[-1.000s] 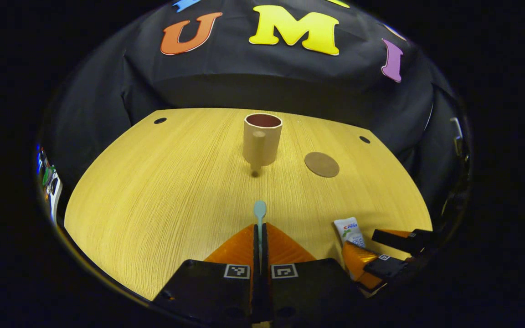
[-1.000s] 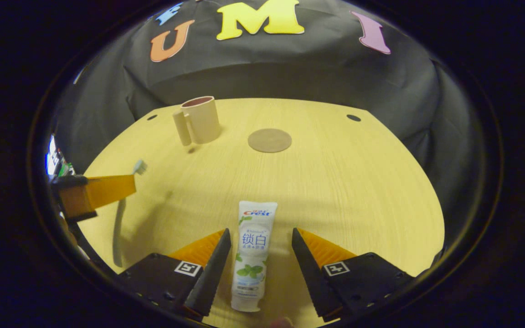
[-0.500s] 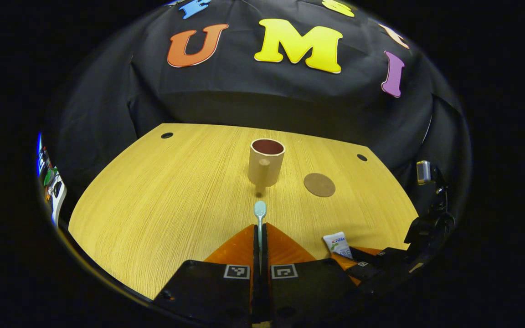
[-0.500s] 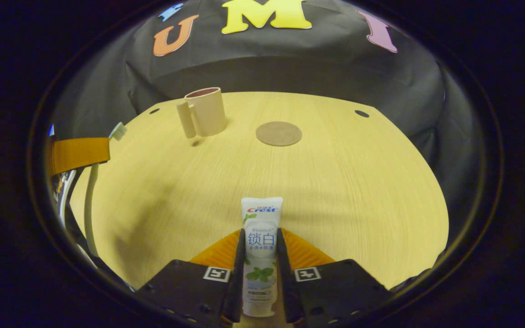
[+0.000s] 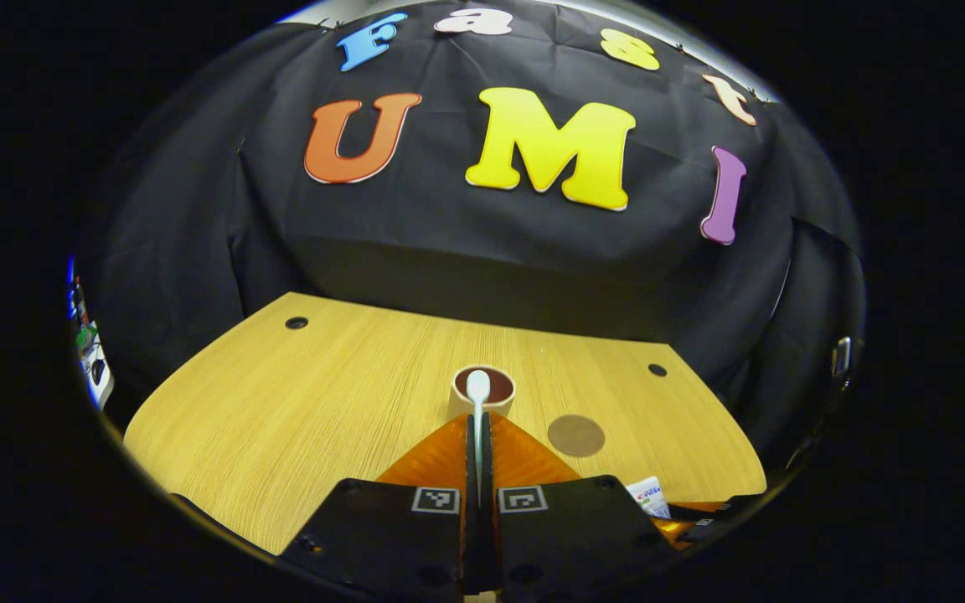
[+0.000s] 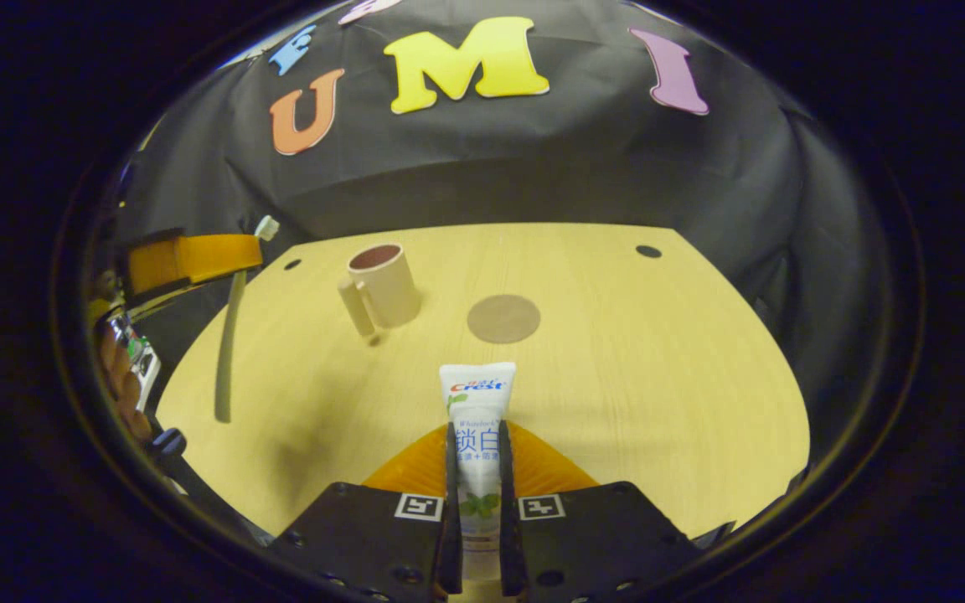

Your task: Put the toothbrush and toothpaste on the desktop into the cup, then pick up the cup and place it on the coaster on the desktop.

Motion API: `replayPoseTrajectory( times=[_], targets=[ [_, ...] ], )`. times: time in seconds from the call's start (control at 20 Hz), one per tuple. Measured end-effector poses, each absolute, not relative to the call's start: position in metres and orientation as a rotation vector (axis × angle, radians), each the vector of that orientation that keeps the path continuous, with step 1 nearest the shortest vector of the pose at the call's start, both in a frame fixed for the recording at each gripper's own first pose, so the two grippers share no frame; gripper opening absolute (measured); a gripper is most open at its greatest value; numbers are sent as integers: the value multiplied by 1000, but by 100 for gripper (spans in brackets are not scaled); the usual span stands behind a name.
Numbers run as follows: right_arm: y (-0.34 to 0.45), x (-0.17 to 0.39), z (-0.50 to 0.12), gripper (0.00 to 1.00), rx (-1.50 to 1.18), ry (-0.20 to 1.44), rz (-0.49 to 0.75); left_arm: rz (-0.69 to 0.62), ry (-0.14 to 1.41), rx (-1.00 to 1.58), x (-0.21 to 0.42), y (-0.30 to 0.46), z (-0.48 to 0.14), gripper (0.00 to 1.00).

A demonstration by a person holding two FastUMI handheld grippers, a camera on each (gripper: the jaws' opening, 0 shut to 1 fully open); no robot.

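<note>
While lifted off the desktop (image 6: 658, 402), left gripper (image 5: 477, 435) clamped on toothbrush (image 5: 477, 394), both fingers pressed flat against the handle, head poking out past the tips. Lines up with the mouth of the cup (image 5: 483, 391) in left gripper view (above it or just short of it: can't tell from that angle). From right gripper view, left gripper (image 6: 198, 255) seen at far left, raised, toothbrush (image 6: 231, 335) hanging down from it, bristle head (image 6: 265, 227) up top, handle end well clear of the wood and off to the side of the cup (image 6: 382, 286). Right gripper (image 6: 476, 444) closed on toothpaste (image 6: 477, 402), fingers squeezing the tube's lower half, flat crimped end sticking forward. Cup upright on desktop, handle facing the near side. Coaster (image 6: 503, 318) flat on the desktop just beside the cup, not touching, bare. Toothpaste corner (image 5: 648, 494) and right gripper's orange finger (image 5: 688, 523) visible low right in left gripper view.
</note>
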State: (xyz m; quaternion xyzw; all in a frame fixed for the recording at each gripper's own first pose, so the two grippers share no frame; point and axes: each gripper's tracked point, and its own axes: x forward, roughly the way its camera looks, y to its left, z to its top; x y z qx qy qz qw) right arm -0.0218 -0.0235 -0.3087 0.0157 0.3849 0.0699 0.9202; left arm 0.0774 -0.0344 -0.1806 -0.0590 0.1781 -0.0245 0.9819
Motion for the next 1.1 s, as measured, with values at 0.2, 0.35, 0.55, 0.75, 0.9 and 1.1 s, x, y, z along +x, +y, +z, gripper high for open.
replayPoseTrajectory(
  times=[0.2, 0.35, 0.55, 0.75, 0.9, 1.1],
  targets=[
    [-39, -7, -271, 18, -33, 714, 153, -44, 231, -124, 131, -28, -152, 3],
    [-44, 3, -263, 18, -27, 707, 155, -35, 157, -136, 165, -25, -139, 3],
    [-48, 18, -285, 18, -33, 761, 166, -64, 58, -138, 202, -29, -129, 3],
    [-49, 26, -301, 18, -23, 794, 167, -83, -12, -143, 224, -33, -125, 3],
    [-47, 30, -314, 18, -16, 825, 179, -88, -67, -145, 231, -36, -123, 2],
    [-44, 33, -321, 18, -6, 850, 192, -76, -76, -131, 249, -38, -130, 2]
  ],
)
